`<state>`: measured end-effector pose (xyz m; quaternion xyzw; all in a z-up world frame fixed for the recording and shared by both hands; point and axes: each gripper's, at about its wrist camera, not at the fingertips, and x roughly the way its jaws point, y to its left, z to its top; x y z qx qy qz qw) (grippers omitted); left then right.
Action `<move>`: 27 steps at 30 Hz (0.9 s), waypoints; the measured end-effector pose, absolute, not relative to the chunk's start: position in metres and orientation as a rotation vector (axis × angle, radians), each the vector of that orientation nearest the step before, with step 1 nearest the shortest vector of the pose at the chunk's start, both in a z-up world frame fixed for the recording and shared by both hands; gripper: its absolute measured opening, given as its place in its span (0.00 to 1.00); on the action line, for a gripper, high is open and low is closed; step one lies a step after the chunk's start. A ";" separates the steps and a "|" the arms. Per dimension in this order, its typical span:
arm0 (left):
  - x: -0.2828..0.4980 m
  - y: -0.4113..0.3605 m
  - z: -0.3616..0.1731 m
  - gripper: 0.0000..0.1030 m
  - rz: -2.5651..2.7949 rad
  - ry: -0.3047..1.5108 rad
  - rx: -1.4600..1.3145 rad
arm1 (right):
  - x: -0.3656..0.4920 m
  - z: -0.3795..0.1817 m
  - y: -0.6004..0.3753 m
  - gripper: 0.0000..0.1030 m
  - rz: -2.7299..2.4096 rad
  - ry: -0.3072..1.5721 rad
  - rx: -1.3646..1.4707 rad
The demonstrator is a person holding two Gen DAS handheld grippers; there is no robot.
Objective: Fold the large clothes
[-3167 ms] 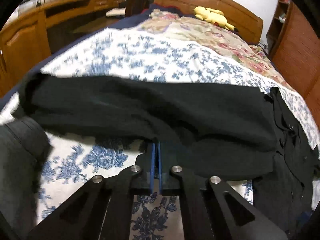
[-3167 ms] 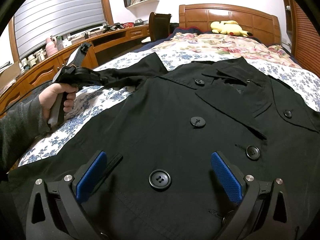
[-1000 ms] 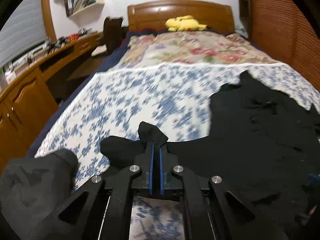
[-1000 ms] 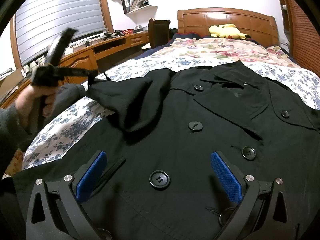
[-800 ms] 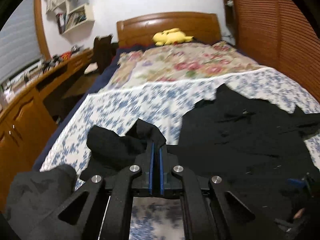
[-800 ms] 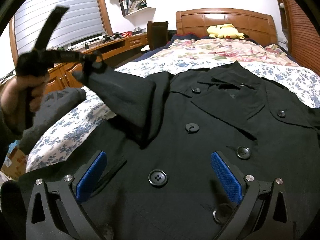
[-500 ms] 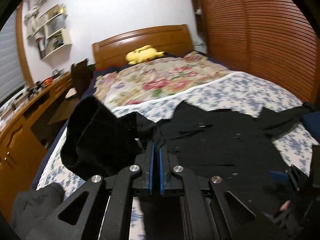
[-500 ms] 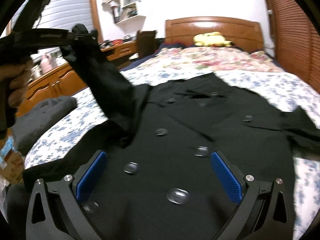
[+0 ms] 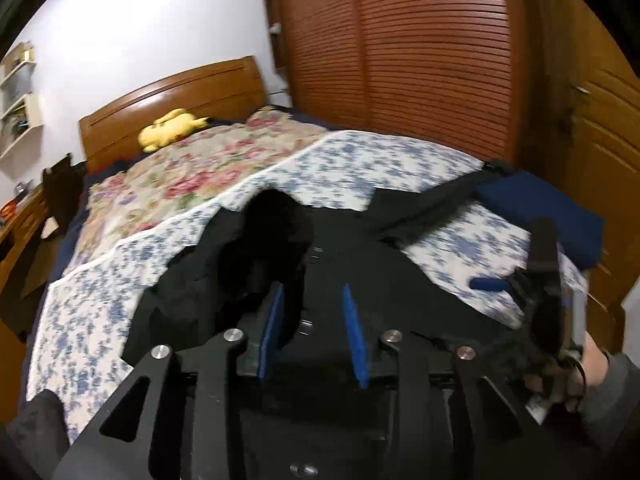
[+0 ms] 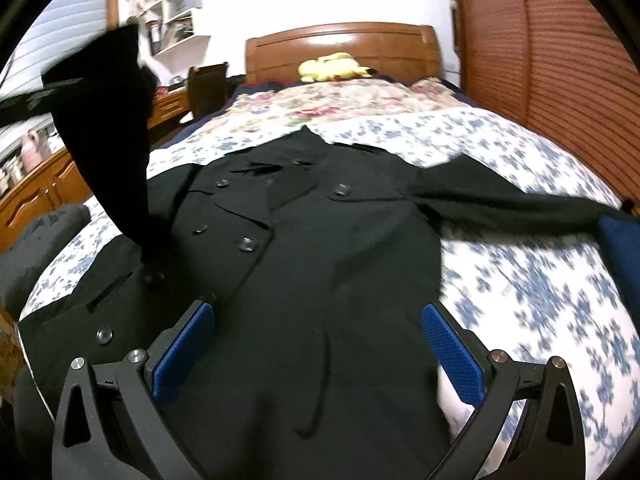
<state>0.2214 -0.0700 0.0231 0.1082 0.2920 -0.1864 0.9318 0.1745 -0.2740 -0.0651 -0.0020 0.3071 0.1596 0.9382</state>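
Observation:
A black double-breasted coat (image 10: 320,260) lies front up on the bed's blue-flowered sheet (image 10: 540,280). One sleeve (image 10: 520,204) stretches out flat to the right. The other sleeve (image 10: 108,132) is raised in the air at the left, above the coat's front. In the left wrist view this sleeve (image 9: 264,248) bunches just ahead of my left gripper (image 9: 314,330). Its jaws are opening, with a clear gap between the blue pads and a fold of cuff against the left pad. My right gripper (image 10: 318,354) stands wide open over the coat's lower front, holding nothing.
A yellow plush toy (image 10: 332,66) lies by the wooden headboard. Slatted wardrobe doors (image 10: 560,60) line the right side. A dark blue item (image 10: 620,248) sits at the bed's right edge, a grey garment (image 10: 36,240) at its left. A person's hand (image 9: 588,368) shows at right.
My left gripper lifted the sleeve and swung it right over the coat's front, then its shut jaws parted. My right gripper, still open, shifted towards the coat's right side.

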 end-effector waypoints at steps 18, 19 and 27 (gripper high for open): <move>0.173 -0.011 -0.041 0.33 -0.290 0.631 0.099 | 0.214 -0.051 -0.241 1.00 0.361 0.617 -0.029; 0.172 -0.007 -0.045 0.33 -0.279 0.633 0.096 | 0.222 -0.051 -0.235 1.00 0.369 0.611 -0.055; 0.157 0.024 -0.066 0.33 -0.220 0.659 0.058 | 0.285 -0.067 -0.231 0.98 0.373 0.699 -0.022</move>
